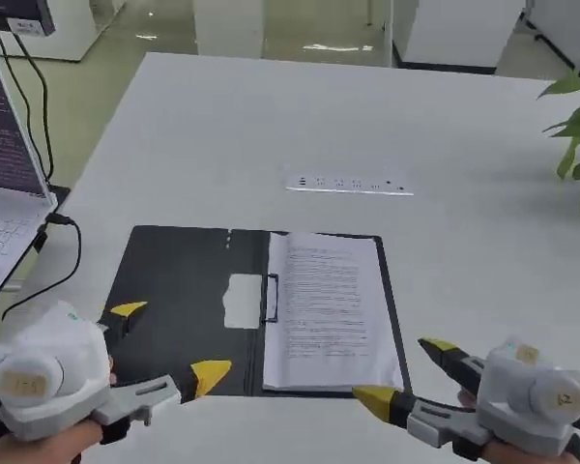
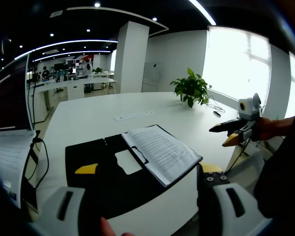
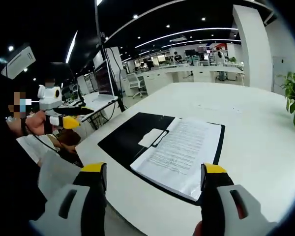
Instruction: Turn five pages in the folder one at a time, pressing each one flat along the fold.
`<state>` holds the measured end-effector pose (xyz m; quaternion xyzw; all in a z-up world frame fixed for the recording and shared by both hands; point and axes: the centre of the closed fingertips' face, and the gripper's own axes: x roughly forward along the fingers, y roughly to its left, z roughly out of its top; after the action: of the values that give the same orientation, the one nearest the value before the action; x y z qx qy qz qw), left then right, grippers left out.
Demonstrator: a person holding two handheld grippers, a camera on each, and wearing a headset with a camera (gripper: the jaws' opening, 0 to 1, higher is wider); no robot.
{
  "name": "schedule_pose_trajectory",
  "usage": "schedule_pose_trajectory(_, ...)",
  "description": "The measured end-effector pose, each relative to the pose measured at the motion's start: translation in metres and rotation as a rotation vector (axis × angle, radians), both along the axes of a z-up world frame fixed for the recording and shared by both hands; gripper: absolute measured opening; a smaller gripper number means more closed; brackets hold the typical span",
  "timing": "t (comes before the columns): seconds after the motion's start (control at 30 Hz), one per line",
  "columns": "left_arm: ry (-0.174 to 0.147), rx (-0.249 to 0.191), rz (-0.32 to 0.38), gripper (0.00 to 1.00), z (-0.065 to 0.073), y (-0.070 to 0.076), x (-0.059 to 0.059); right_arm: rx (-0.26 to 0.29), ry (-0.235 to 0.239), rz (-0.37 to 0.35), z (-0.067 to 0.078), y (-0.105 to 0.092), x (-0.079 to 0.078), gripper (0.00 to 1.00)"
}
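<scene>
Head view: the black folder [image 1: 184,309] lies open at the desk's [image 1: 271,126] near edge, with pages [image 1: 331,309] stacked on its right half. The left tongs [image 1: 169,342] and right tongs [image 1: 404,371] both gape wide.
Left gripper view: a pale patch [image 2: 129,161], perhaps a label, sits on the inside cover.
Right gripper view: the pages lie flat.

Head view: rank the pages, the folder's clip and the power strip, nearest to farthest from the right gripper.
1. Pages, just left of the right gripper.
2. Clip, at the fold.
3. Power strip, mid-table beyond the folder.

Open black folder [image 1: 188,309], pages [image 1: 331,309] right.
</scene>
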<state>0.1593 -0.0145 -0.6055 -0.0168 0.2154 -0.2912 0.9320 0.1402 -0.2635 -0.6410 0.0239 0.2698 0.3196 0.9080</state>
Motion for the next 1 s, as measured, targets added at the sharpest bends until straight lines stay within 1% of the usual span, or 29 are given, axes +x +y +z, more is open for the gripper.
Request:
schedule_pose_trajectory(0.23,-0.006,0.008,-0.010,0.79,0.0005,-0.0009,-0.0008,-0.001,0.000,-0.010,-0.0016,-0.0028,-0.0049,0.77)
schedule_pose_trajectory(0.43,-0.003,0.011,-0.012,0.79,0.0033,-0.0029,-0.0044,0.002,0.005,-0.018,-0.0028,-0.0030,-0.0075,0.77)
schedule_pose_trajectory(0.83,-0.001,0.013,-0.019,0.79,0.0061,-0.0082,-0.0079,0.003,0.004,-0.017,-0.0035,-0.0022,-0.0050,0.77)
schedule_pose_trajectory(1.0,0.002,0.013,-0.018,0.79,0.0055,-0.0076,-0.0082,0.000,0.009,-0.015,-0.0049,-0.0031,-0.0057,0.77)
